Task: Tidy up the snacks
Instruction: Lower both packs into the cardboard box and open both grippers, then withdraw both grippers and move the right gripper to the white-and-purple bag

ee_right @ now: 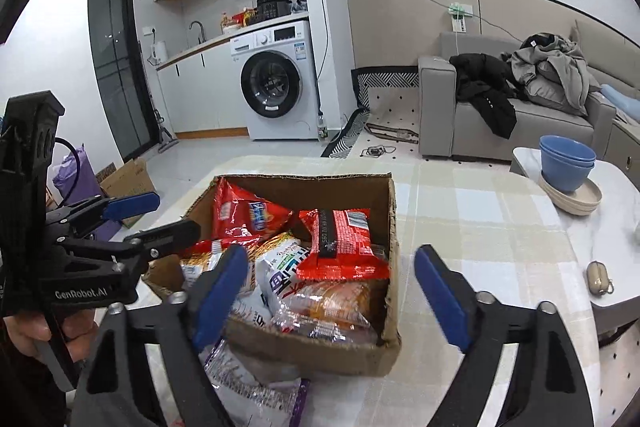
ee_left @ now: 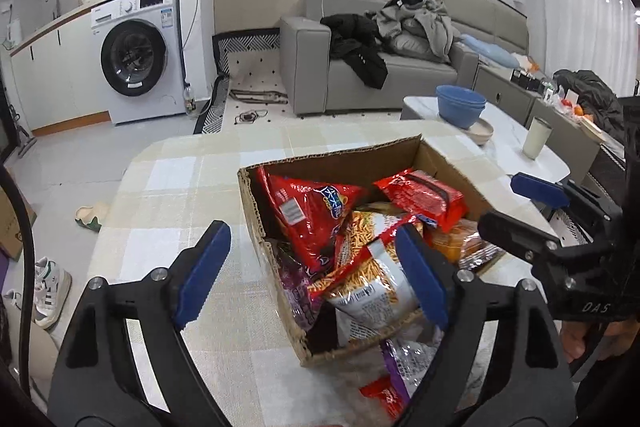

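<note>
Snack box point(ee_right: 390, 227) betw. both grippers, L point(ee_left: 312, 271) & R point(ee_right: 340, 291) jaws wide, empty

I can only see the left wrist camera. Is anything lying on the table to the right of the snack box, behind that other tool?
Observer: Yes. A small beige case lies on the table, clear of the cardboard box.
Operator: Is that other tool gripping any snack?
Observer: No. The right hand-held gripper is open and empty, with the box's near right corner between its jaws.
Operator: What carries the tool that my camera sits on?
Observer: A person's hand wraps the handle under the left hand-held gripper.
</note>
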Available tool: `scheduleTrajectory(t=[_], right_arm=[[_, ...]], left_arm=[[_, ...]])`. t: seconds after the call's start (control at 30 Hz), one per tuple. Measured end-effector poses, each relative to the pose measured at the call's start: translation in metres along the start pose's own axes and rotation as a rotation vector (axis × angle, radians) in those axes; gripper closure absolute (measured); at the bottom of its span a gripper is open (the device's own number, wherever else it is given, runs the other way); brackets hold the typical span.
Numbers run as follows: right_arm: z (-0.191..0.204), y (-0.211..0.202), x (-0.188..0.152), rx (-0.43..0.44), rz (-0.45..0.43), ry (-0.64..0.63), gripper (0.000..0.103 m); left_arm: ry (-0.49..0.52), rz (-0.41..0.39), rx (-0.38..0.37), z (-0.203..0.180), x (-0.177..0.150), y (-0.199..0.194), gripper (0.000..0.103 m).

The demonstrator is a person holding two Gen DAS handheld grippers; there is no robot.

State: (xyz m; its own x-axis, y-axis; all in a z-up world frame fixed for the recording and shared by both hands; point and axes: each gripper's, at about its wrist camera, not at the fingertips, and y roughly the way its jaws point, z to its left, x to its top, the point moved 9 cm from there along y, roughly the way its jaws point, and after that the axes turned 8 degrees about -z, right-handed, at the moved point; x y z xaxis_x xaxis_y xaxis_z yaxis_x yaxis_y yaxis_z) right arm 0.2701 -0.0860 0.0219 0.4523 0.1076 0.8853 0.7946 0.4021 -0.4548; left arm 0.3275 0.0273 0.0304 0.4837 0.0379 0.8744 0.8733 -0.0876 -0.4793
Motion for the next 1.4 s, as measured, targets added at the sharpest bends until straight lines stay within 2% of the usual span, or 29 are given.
scheduleTrajectory(t=[0.07, 0.13, 0.17, 0.27, 0.47, 0.73, 0.93, 1.4], right_arm=[[-0.003, -0.010, -0.003, -0.014, 0.005, 0.010, 0.002], [-0.004, -0.020, -0.006, -0.015, 0.006, 0.028, 0.001], [-0.003, -0.025, -0.007, -0.014, 0.004, 0.034, 0.001], [-0.001, -0.041, -0.014, -0.010, 0.001, 0.069, 0.001], [0.005, -0.057, -0.039, 0.016, 0.042, 0.125, 0.001], [0.018, -0.064, -0.069, 0.044, 0.094, 0.159, 0.001], [0.027, -0.058, -0.083, 0.085, 0.137, 0.209, 0.001], [0.048, -0.034, -0.115, 0.114, 0.241, 0.167, 0.001]], left_arm=[[-0.006, 0.011, 0.002, -0.001, -0.002, -0.010, 0.018], [-0.014, 0.011, -0.001, -0.002, -0.004, -0.020, 0.009], [-0.020, 0.003, 0.003, -0.001, -0.006, -0.025, 0.001], [-0.026, -0.015, 0.001, 0.000, -0.011, -0.043, 0.001], [-0.044, 0.012, 0.007, 0.005, -0.035, -0.069, 0.001], [-0.019, 0.049, 0.029, 0.012, -0.075, -0.094, 0.001], [-0.017, 0.072, 0.043, 0.018, -0.092, -0.096, 0.001], [-0.036, 0.112, 0.066, 0.034, -0.112, -0.087, 0.001]])
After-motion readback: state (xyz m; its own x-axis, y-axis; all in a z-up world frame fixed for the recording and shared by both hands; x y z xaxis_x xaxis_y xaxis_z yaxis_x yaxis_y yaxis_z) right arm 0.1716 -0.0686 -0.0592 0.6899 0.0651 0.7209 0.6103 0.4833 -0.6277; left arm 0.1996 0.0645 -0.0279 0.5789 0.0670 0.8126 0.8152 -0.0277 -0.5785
